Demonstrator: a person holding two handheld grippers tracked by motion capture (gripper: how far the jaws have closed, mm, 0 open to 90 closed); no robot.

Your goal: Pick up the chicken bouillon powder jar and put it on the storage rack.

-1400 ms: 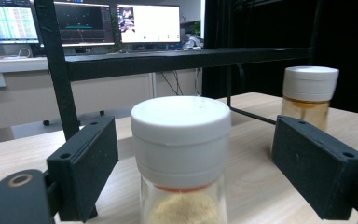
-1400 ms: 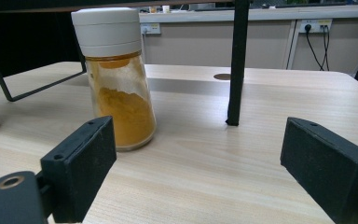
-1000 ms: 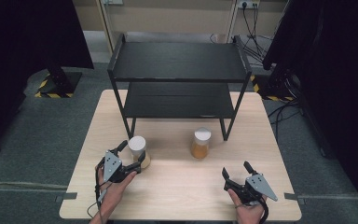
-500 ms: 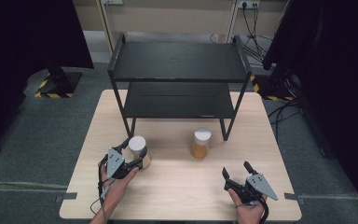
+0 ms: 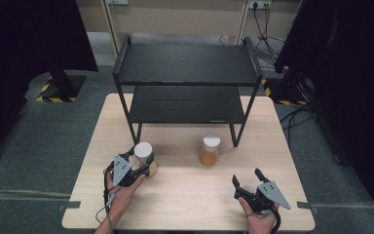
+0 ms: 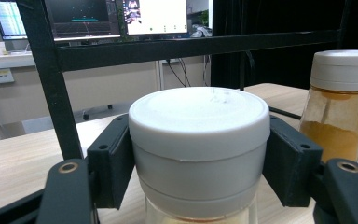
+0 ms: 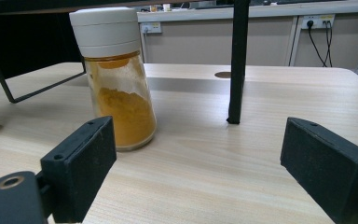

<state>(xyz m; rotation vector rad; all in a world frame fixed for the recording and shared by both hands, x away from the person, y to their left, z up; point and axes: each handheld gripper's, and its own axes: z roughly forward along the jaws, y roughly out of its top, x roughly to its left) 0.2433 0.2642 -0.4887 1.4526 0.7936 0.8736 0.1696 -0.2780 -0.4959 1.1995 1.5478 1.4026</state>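
A jar with a white lid [image 5: 143,150] [image 6: 199,140] and pale contents stands on the wooden table [image 5: 190,204], left of centre. My left gripper [image 5: 142,161] [image 6: 199,173] is shut on it. Its jaws have just been closing, and both pads now press on the sides of the lid. A second jar, holding orange powder [image 5: 209,152] [image 7: 121,88] [image 6: 338,107], stands free near the middle of the table. My right gripper [image 5: 246,176] [image 7: 205,163] rests near the table's front right, open, with nothing between its jaws. The orange jar lies ahead of it, to its left.
A black two-tier metal shelf [image 5: 185,63] stands at the back of the table, its front legs [image 7: 237,60] close behind the two jars. Dark screens and cables surround the table on the floor.
The left gripper's jaws have closed in from a wide stance onto the white-lidded jar. Neither hand has shifted, and the right gripper looks the same.
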